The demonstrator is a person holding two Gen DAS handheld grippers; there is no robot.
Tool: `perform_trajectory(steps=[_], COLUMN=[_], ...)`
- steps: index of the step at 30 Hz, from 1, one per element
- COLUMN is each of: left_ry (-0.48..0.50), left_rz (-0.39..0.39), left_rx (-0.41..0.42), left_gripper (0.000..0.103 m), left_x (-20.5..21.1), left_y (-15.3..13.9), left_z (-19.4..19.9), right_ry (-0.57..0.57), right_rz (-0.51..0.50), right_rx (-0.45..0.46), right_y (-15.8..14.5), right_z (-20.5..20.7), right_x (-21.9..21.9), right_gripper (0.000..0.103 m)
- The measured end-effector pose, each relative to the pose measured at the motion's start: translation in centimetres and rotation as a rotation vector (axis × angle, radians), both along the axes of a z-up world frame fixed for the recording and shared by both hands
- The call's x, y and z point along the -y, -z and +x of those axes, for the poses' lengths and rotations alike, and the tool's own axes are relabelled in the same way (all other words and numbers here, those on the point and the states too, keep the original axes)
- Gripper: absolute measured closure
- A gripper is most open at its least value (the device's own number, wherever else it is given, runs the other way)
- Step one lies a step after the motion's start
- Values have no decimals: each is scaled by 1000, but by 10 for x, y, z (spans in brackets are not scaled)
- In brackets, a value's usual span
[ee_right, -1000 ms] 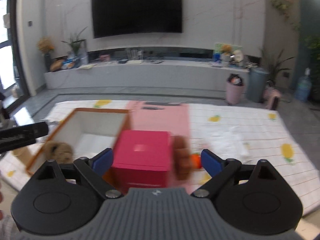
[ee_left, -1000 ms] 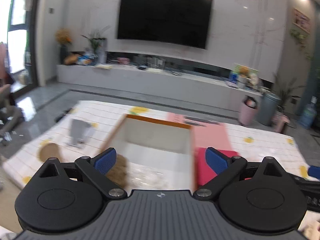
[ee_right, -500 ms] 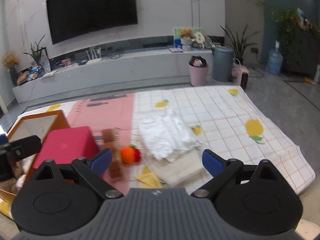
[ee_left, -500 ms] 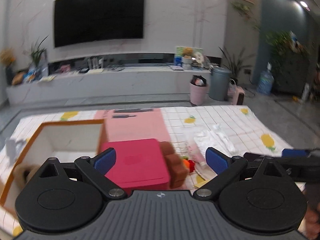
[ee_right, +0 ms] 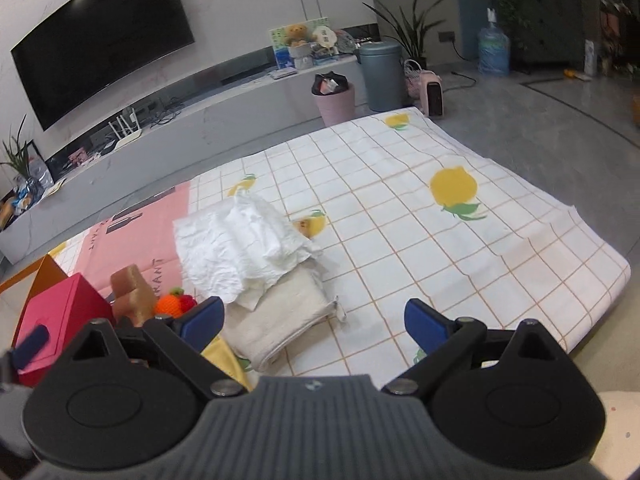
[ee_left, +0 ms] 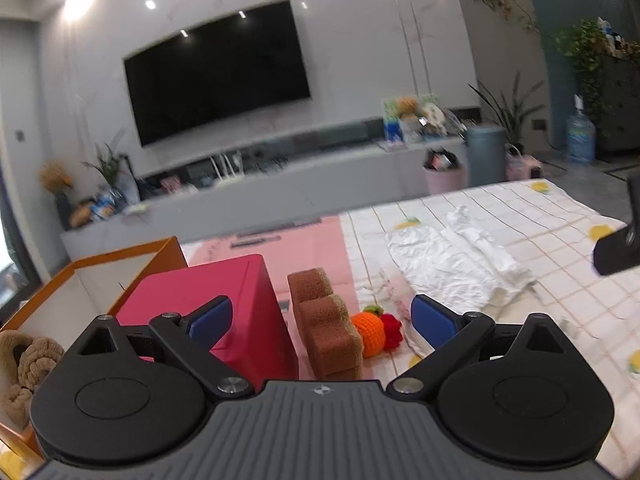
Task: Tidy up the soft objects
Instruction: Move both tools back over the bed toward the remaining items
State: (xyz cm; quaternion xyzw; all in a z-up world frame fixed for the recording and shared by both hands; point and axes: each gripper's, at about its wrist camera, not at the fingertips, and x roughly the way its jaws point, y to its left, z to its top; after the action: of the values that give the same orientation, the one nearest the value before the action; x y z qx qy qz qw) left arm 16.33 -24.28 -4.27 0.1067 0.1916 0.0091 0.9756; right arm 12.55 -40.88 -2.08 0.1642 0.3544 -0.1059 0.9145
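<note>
While both grippers are held with fingers spread and empty, the left gripper is aimed at a brown sponge toy — a crocheted orange at its 3 o'clock. Beyond the right gripper, folded cream cloth is seen, white cloth at 12 o'clock — all on the checked mat.

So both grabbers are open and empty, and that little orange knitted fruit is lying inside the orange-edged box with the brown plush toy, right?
Not quite. The orange knitted fruit is not in the orange-edged box; it lies out on the mat beside the brown sponge blocks, as the left wrist view shows. The rest holds: the brown plush toy is in the box, and the left gripper and right gripper are open and empty.
</note>
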Motion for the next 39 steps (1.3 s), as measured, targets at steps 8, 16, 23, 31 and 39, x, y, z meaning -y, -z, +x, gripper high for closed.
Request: perform_trajectory(steps=[8,16,23,31,39], left_ry=[-78,-168,-293,-359,-389], left_rz=[47,-64,-136,-171,-233], left_rx=[188,181,65,29,-47], left_gripper=[0,0,0,0,0], left_x=[25,58,55,40,31], left_y=[23,35,45,32,33], left_z=[-14,-14,8,19,41], right_ry=[9,40,64,41,47], right_rz=[-20,-18,14,21,23], right_rx=[-20,-22,-35,-33,-40], right_y=[6,6,13,13,16], right_z=[7,3,4,5,5], right_x=[0,5,14,11,13], right_gripper=[8,8,8,8,9])
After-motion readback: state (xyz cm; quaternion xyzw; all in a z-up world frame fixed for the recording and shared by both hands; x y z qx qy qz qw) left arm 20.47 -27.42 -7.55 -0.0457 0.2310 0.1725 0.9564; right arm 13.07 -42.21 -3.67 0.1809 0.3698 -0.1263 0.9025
